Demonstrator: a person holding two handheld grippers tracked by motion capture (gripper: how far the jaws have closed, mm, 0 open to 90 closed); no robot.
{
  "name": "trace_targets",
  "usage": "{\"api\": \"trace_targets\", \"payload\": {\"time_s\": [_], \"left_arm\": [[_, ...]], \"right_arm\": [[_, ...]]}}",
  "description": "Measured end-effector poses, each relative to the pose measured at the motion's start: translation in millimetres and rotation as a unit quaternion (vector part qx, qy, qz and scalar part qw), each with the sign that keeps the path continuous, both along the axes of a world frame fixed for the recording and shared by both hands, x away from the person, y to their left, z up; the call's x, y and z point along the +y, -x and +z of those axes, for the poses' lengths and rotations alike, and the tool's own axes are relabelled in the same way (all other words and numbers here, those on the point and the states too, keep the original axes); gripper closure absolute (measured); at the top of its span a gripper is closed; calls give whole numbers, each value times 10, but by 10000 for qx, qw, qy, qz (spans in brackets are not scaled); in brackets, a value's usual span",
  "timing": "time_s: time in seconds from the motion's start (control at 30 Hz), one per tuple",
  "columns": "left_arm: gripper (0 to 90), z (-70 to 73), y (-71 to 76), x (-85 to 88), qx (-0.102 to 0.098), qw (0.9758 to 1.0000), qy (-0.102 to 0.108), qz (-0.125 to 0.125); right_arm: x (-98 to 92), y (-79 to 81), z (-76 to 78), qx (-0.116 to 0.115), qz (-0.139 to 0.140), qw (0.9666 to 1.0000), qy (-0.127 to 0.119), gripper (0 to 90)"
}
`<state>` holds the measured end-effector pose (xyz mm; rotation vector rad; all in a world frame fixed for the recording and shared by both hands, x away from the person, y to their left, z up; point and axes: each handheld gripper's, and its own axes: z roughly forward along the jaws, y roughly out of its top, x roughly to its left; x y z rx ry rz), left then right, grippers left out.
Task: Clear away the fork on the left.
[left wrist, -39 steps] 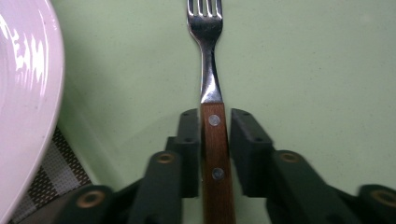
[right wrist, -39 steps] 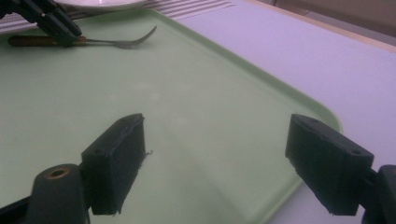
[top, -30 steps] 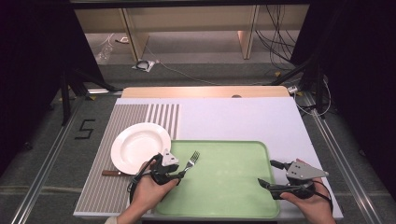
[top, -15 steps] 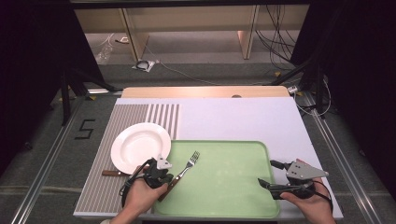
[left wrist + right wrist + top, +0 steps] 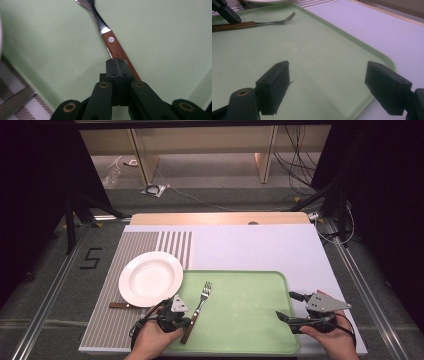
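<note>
A fork (image 5: 202, 295) with a brown wooden handle lies on the green tray (image 5: 250, 320), tines pointing away from me. My left gripper (image 5: 188, 322) is shut, its jaws pressed together with their tips (image 5: 117, 65) right over the fork handle (image 5: 113, 43). I cannot tell if they pinch it. My right gripper (image 5: 286, 306) is open at the tray's right edge, with bare tray (image 5: 317, 50) between its jaws (image 5: 327, 85). The right gripper view has the fork (image 5: 262, 23) and the left gripper (image 5: 227, 12) at top left.
A white plate (image 5: 150, 277) sits on the striped mat (image 5: 135, 245), overlapping the tray's left corner. A knife (image 5: 122, 305) with a brown handle lies on the mat just below the plate. The lilac tabletop (image 5: 260, 245) stretches behind the tray.
My left hand has drawn back a little toward the near edge, along the fork's handle. The fork, the plate and my right gripper have kept their places.
</note>
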<state>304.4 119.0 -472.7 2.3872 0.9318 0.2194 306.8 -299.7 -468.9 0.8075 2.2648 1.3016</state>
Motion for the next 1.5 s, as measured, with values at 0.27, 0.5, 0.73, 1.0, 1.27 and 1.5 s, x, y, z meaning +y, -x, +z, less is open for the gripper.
{"api": "trace_targets", "payload": {"time_s": [0.27,0.5,0.73,1.0,1.27,1.5], "left_arm": [[897,-17,19,-112,27,9994,154,-313],[890,-26,13,-163,-52,9990,190,-389],[807,30,-32,-25,-439,9980,434,-166],[373,106,-173,281,-1516,9805,1237,202],[172,99,-245,454,-1546,9752,1538,388],[155,85,-247,599,-1613,9749,1469,443]], "right_arm": [[4,0,0,7,9,10000,6,210],[11,-2,-4,-16,19,10000,-33,212],[8,0,-1,-18,21,10000,-35,212],[2,2,5,-43,3,10000,-66,212],[0,1,6,-55,-26,10000,-79,212],[-9,1,9,-65,-25,9999,-80,212]]}}
